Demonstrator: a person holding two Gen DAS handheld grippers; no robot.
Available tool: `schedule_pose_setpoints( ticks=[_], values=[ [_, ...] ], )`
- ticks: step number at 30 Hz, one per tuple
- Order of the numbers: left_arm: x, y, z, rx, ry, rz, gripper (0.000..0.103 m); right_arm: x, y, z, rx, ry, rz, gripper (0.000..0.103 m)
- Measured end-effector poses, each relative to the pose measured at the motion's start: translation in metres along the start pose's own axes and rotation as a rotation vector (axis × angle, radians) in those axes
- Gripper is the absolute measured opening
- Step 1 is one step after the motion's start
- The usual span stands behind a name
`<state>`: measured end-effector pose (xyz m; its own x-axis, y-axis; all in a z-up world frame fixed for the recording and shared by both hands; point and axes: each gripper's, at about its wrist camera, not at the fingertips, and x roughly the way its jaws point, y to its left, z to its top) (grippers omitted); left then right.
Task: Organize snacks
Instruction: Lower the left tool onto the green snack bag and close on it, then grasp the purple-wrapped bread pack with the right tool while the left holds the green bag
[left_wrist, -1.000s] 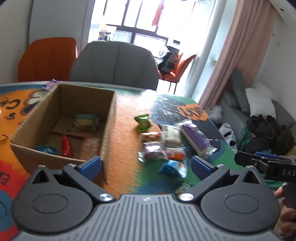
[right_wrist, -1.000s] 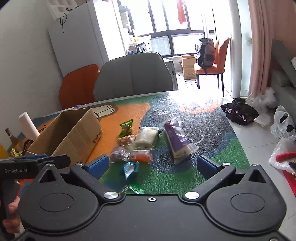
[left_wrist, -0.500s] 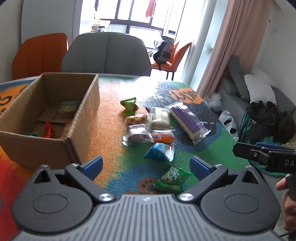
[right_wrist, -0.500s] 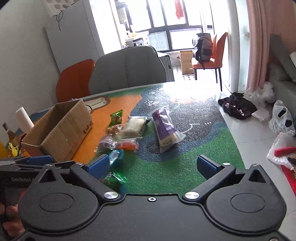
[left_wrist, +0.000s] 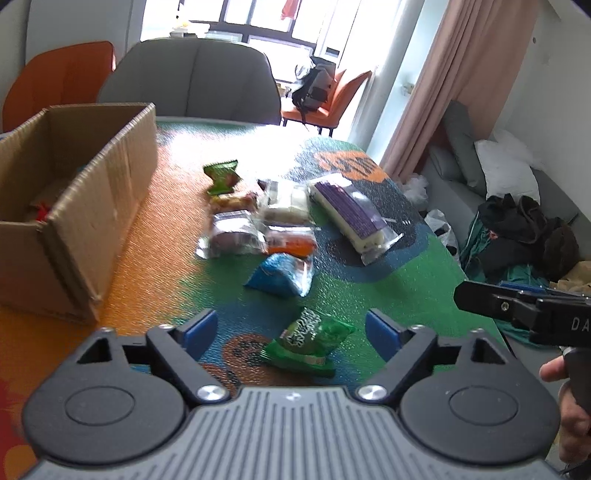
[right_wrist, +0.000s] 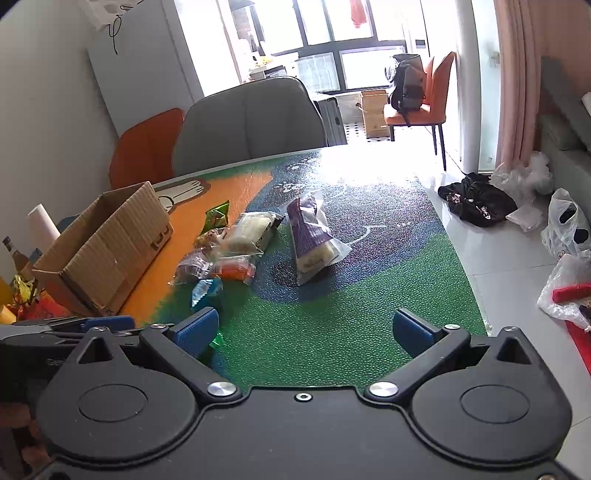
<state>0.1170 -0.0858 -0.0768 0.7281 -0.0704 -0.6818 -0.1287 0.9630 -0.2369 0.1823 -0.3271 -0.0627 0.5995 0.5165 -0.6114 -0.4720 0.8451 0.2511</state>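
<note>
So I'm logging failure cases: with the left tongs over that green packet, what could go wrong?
The open left tongs bracket the green packet; it looks crinkly and flat, so the pads may skid off. The blue packet lies just beyond and could get nudged. The right tongs hang close alongside, so the two could collide.

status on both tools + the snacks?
Left tool open over green snack packet. Right tool open, empty. Other snacks loose beside cardboard box. Nothing blocking.
</note>
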Motion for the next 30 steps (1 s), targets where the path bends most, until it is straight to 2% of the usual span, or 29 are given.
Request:
schedule_pose_setpoints(
  ticks=[3, 6, 11, 13, 14, 15, 17, 22, 30],
  values=[
    [0.010, -0.002, -0.004, -0.006, 0.024, -0.011, 0.069, 0.004, -0.001, -0.002, -0.023, 0.004, 0.002, 0.103],
    [0.021, -0.002, -0.006, -0.019, 0.043, -0.020, 0.064, 0.009, -0.002, -0.003, -0.035, 0.013, 0.009, 0.103],
    [0.033, -0.006, -0.009, 0.002, 0.051, -0.015, 0.061, 0.015, -0.007, -0.003, -0.030, 0.020, 0.023, 0.103],
    [0.035, -0.008, -0.008, 0.030, 0.050, -0.001, 0.050, 0.018, -0.010, -0.001, -0.022, 0.022, 0.029, 0.103],
    [0.036, -0.008, -0.007, 0.036, 0.054, 0.000, 0.034, 0.020, -0.010, -0.001, -0.020, 0.023, 0.033, 0.103],
    [0.036, -0.007, -0.006, 0.032, 0.063, -0.007, 0.030, 0.022, -0.011, 0.000, -0.019, 0.022, 0.035, 0.103],
    [0.034, -0.004, -0.003, 0.015, 0.078, -0.029, 0.028, 0.025, -0.011, 0.002, -0.016, 0.022, 0.038, 0.103],
    [0.017, -0.007, 0.006, 0.042, 0.047, -0.043, 0.028, 0.032, -0.012, 0.009, -0.007, 0.023, 0.054, 0.103],
    [0.006, -0.004, 0.025, 0.048, 0.001, -0.028, 0.028, 0.045, -0.010, 0.021, -0.012, 0.018, 0.060, 0.102]
  ],
)
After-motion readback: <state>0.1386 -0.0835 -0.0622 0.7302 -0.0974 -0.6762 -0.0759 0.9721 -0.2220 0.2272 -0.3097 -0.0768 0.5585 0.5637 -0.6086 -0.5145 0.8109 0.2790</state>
